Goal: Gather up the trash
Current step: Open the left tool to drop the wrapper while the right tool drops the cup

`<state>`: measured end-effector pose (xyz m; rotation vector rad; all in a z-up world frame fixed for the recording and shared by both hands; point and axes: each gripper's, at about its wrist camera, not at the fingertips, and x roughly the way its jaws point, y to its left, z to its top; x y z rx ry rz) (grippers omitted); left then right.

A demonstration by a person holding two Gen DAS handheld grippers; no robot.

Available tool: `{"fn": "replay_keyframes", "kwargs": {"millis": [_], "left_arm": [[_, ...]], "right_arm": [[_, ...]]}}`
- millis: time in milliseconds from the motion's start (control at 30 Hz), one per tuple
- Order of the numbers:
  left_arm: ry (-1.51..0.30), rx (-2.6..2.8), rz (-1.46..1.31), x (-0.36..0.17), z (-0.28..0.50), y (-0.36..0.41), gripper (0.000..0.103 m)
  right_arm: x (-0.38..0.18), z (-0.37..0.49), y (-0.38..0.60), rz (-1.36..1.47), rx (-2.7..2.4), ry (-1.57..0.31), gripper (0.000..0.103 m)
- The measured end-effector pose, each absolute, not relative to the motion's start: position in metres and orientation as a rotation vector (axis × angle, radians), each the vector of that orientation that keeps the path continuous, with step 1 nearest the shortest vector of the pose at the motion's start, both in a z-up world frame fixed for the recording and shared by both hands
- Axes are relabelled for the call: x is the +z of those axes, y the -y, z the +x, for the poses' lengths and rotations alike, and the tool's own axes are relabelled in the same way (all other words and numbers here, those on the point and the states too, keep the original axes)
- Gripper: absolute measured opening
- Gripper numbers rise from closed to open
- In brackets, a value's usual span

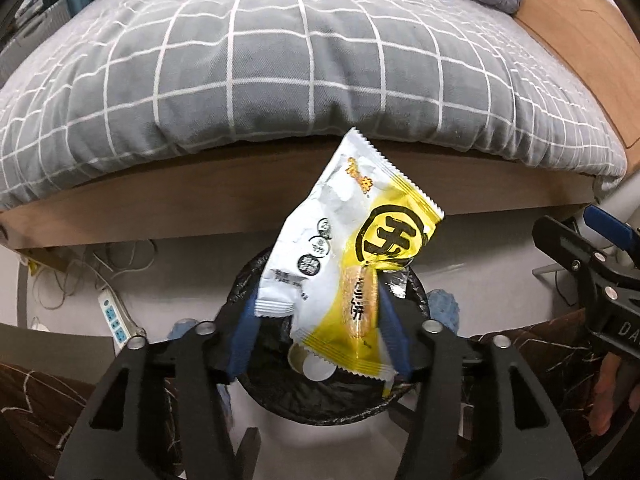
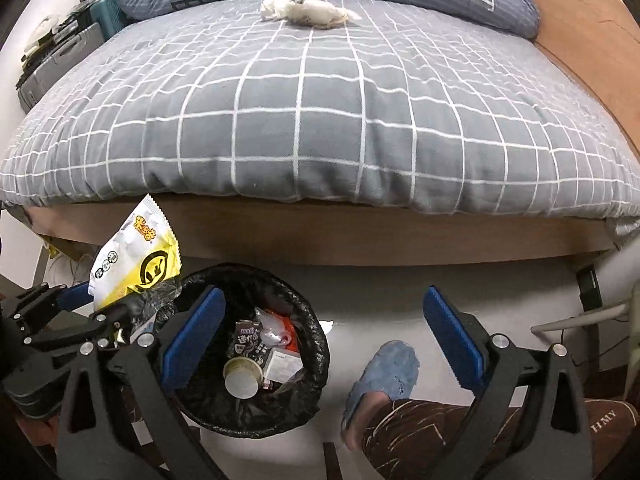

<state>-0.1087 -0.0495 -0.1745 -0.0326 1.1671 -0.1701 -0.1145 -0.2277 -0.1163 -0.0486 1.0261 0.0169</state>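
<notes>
step: drop-off, judged from the wrapper poised over the bin
wrapper: crinkled white-and-yellow foil snack packet [image 1: 348, 264] stands upright between the blue pads, above the round bin with the black liner [image 1: 332, 404]
left gripper [image 1: 320, 328]: jaws partly apart, pads beside the packet; grip looks slack, so release seems begun
right gripper [image 2: 320, 340]: wide, nothing in it, over the floor beside the bin
bin contents: paper cup, cartons
remaining: white crumpled tissue wad [image 2: 308, 10] on the grey checked quilt [image 2: 320, 120]
next: likely spread the left jaws fully so the packet falls inside the rim, then reach for the bed
</notes>
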Motion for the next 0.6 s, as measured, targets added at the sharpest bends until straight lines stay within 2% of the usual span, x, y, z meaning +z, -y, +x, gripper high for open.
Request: {"fn": "replay_keyframes", "kwargs": {"millis": [600], "left_arm": [[-1.115, -0.183, -0.033, -0.135, -0.125, 0.054, 0.085]], "right_arm": [[-0.105, -0.115, 0.228, -0.04, 0.012, -0.989, 0.095]]}}
